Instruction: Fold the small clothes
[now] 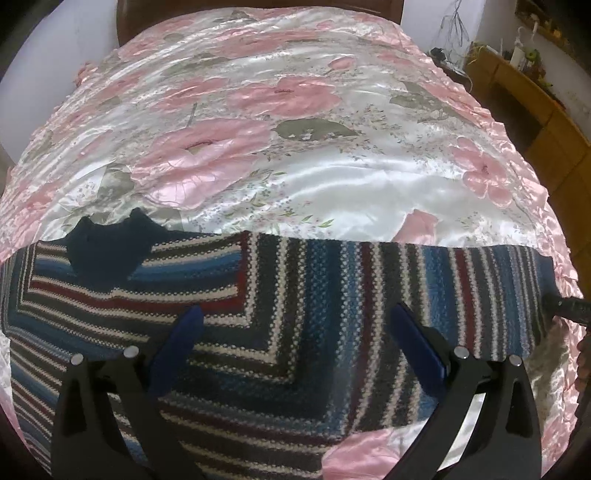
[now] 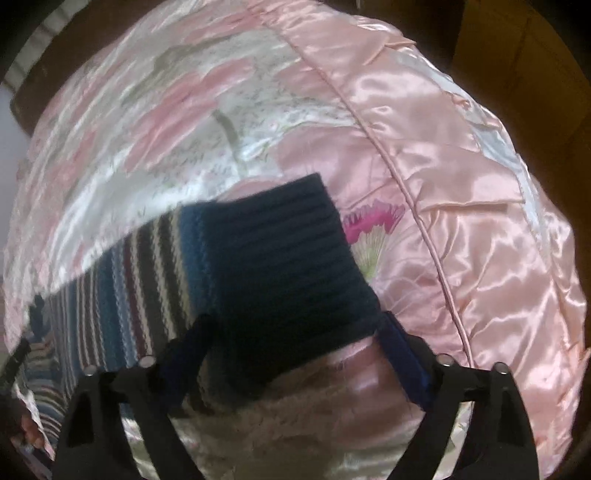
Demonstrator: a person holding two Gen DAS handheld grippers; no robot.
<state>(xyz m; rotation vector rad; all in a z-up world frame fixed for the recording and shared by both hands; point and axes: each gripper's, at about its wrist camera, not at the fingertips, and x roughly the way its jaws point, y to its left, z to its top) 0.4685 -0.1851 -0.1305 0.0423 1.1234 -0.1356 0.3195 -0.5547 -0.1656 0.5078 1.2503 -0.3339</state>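
Satin covers the whole bed: a shiny quilt in white and pink with big pink flowers and grey-green leaves. On it lies the sweater, knitted in stripes of blue, dark red, grey and cream. It is spread flat near the front edge of the quilt, and its far border makes a straight line across the left wrist view. The navy collar lies at the left of that view. A sleeve is folded over the body, so its stripes meet the body stripes at an angle.

In the right wrist view the navy ribbed cuff ends the striped part and rests on the pink border of the quilt, beside a magenta flower print. Below the cuff there is some fluffy beige cloth; this part is blurred, so I cannot say what it is.

Over the sweater body the left gripper hovers with its blue fingers wide apart and nothing between them. At the cuff the right gripper is also spread: one finger is just beside the near edge of the cuff, the other is at its left corner, and it seems they do not pinch it.

Past the bed, on the right, a wooden cabinet stands against the wall with small things on top. A dark headboard is behind the quilt.
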